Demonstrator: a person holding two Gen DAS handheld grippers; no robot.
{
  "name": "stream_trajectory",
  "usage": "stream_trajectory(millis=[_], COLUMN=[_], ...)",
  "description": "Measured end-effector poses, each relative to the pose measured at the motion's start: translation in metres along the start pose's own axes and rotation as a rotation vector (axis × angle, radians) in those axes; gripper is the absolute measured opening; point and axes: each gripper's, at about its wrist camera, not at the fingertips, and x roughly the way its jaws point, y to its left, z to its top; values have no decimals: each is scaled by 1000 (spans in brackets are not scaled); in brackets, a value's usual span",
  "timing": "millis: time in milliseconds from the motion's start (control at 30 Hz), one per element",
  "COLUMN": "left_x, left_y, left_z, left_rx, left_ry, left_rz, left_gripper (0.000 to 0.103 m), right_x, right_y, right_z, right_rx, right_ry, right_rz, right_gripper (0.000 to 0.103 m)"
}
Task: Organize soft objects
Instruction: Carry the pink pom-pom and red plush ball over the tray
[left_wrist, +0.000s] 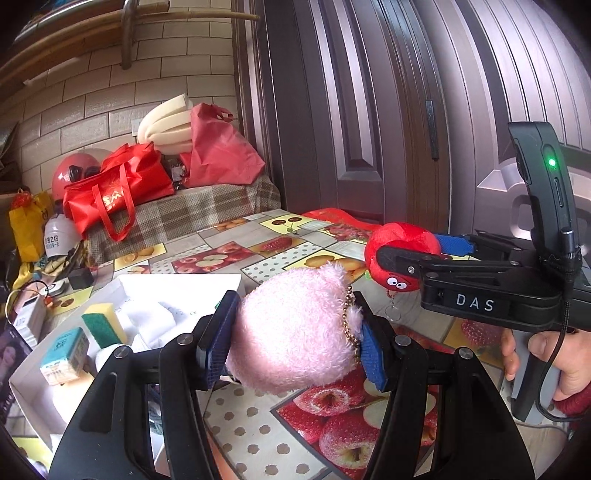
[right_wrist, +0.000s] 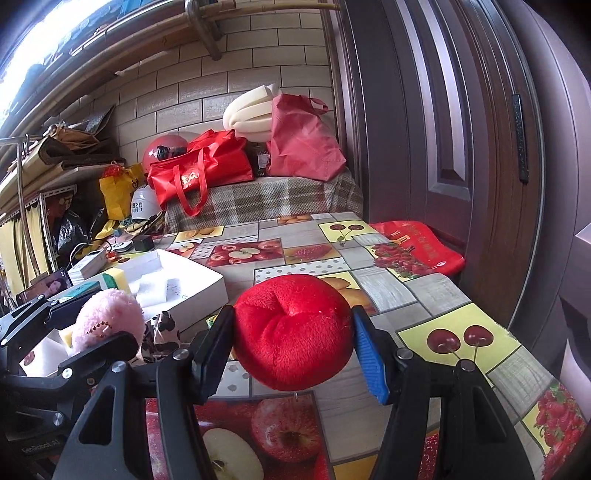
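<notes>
mid-carry: left gripper (left_wrist: 295, 347) clamps fluffy pink plush (left_wrist: 291, 328), right gripper (right_wrist: 291, 350) clamps round red plush (right_wrist: 291, 332); next, drop both into white cardboard box (right_wrist: 199, 291) at table's left edge.

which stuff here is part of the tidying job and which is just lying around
Job: pink plush in left gripper; red plush in right gripper; white box.
Lying about: red bag; helmet; foam.
</notes>
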Motion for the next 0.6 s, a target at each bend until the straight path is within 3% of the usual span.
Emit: stream_trajectory(millis=[600], left_x=[-32], left_y=[40], left_z=[-17], left_rx=[-53], left_ry=[-17], left_rz=[69], left_gripper=[60], right_x=[-6], right_y=[32], right_z=[-3], right_rx=[-33], right_ry=[-9], right_rz=[40], right_gripper=[62])
